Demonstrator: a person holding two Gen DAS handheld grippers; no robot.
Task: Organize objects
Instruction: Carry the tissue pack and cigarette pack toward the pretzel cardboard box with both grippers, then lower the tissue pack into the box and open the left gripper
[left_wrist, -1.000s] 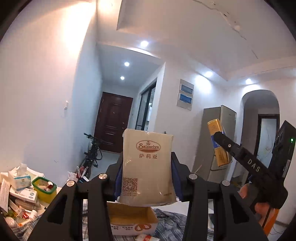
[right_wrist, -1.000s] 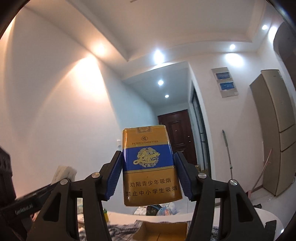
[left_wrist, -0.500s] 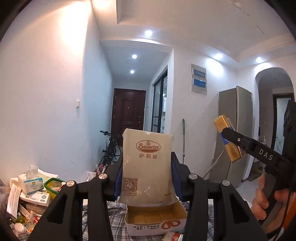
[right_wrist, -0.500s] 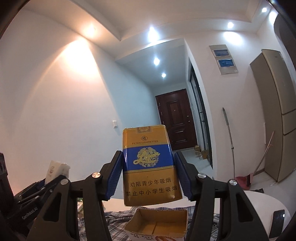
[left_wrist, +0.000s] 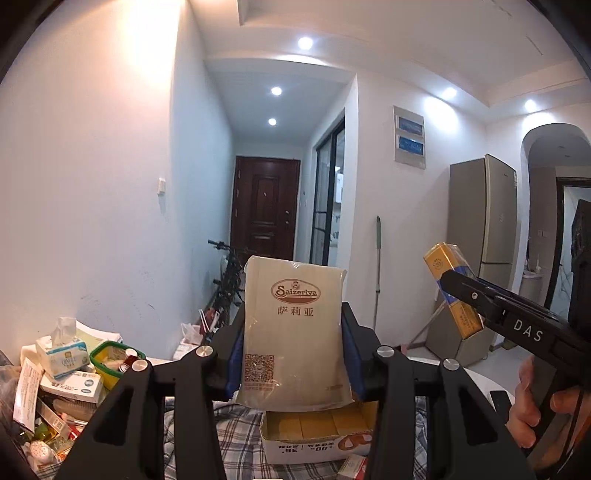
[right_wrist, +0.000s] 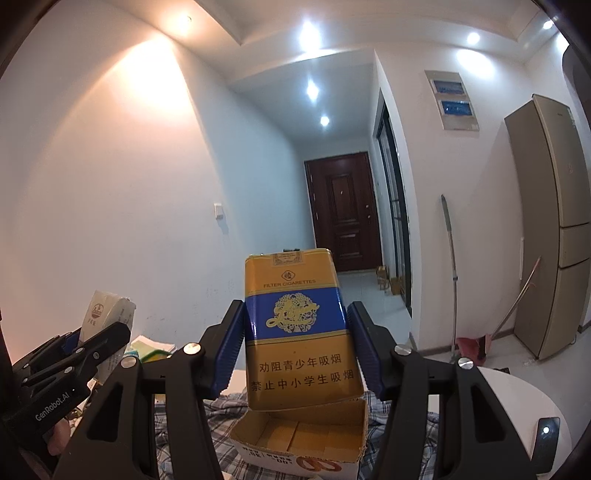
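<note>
Cardboard box (right_wrist: 295, 439), one, open-topped, is sitting on the checked cloth (left_wrist: 229, 435). Left gripper (left_wrist: 293, 354) is clamping one Saizeriya packet (left_wrist: 293, 332) by its side edges: soft, light, likely crushable. Right gripper (right_wrist: 297, 350) is pinching one cigarette pack (right_wrist: 301, 332) at mid-height: stiffer, light, film probably slippery. Both are hanging above the box.

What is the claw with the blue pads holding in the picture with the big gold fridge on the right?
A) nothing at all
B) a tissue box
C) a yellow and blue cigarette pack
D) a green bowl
C: in the right wrist view, the right gripper is shut on the yellow and blue cigarette pack, its blue pads pressing both sides, above the open cardboard box.
</note>
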